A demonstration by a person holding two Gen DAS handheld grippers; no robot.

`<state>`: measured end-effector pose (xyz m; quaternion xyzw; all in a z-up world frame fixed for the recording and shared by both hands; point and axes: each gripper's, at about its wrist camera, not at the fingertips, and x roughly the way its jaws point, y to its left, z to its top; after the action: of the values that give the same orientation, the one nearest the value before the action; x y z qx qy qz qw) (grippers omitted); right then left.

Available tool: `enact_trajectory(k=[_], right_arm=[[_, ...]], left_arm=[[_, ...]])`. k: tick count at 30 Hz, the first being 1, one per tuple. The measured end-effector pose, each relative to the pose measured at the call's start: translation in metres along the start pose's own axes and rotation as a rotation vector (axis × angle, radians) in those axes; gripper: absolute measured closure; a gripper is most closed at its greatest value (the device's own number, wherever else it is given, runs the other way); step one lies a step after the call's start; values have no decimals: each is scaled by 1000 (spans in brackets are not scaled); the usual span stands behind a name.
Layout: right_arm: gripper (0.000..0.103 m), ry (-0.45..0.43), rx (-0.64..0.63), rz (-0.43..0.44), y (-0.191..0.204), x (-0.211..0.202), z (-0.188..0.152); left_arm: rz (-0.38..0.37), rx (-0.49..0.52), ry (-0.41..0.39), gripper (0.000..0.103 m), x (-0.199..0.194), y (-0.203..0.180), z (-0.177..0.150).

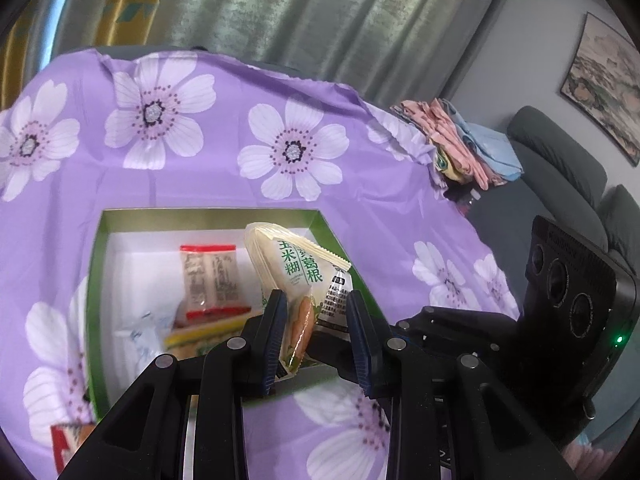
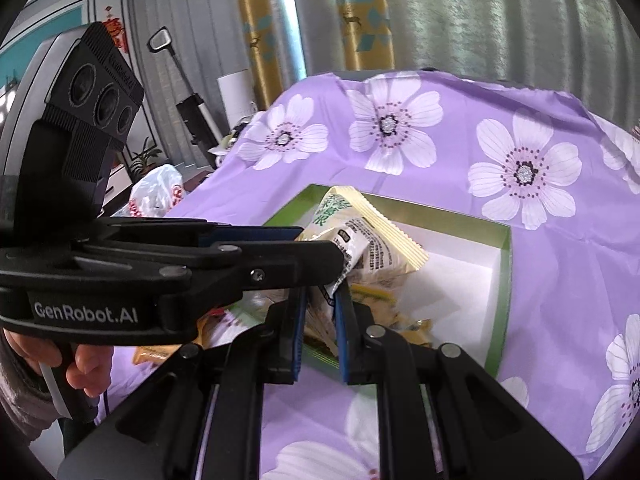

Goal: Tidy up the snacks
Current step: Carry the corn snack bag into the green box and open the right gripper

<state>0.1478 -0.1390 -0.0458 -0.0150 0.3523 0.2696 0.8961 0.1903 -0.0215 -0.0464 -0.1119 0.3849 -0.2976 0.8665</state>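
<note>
Jaws of both the left gripper [image 1: 316, 320] and right gripper [image 2: 320, 320] are clamped on one cream-green snack packet [image 1: 296, 264], held above the green box [image 1: 94, 264]. Box sits on floral-cloth worktop [image 1: 224, 184] and holds a red-ended packet [image 1: 210, 280]. Folded cloths [image 1: 460, 140] lie at the far corner.

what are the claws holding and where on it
Both claws grip the same stack of cream snack sachets above the green box: left claw and right claw pinch its lower end.
</note>
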Motion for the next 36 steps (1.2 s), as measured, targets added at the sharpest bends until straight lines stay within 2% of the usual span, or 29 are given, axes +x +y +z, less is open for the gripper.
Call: enact_trajectory(k=[9, 13, 20, 21, 22, 23, 24, 25, 26, 32, 36], right_arm=[[88, 64, 52, -17, -25, 28, -9], [88, 70, 66, -14, -29, 32, -10], [81, 78, 87, -30, -30, 36, -7], [77, 76, 90, -38, -31, 35, -7], [75, 76, 95, -45, -31, 34, -7], [68, 75, 102, -47, -32, 33, -7], [61, 71, 106, -49, -32, 32, -8], [57, 64, 108, -55, -32, 29, -9], [53, 61, 107, -61, -32, 27, -9], [48, 45, 104, -85, -28, 10, -14], [44, 29, 84, -102, -20, -6, -18]], left_arm=[[9, -39, 67, 72, 40, 13, -4], [6, -55, 68, 72, 45, 17, -3], [35, -70, 64, 72, 49, 17, -2], [43, -72, 60, 70, 48, 17, -2], [52, -72, 58, 62, 47, 17, -1], [67, -67, 52, 55, 44, 16, -2], [75, -60, 43, 41, 42, 14, -2], [85, -49, 33, 28, 39, 12, -2], [94, -41, 27, 24, 36, 11, -2], [189, 28, -24, 20, 14, -7, -6], [234, 62, -58, 10, -3, -16, -11]])
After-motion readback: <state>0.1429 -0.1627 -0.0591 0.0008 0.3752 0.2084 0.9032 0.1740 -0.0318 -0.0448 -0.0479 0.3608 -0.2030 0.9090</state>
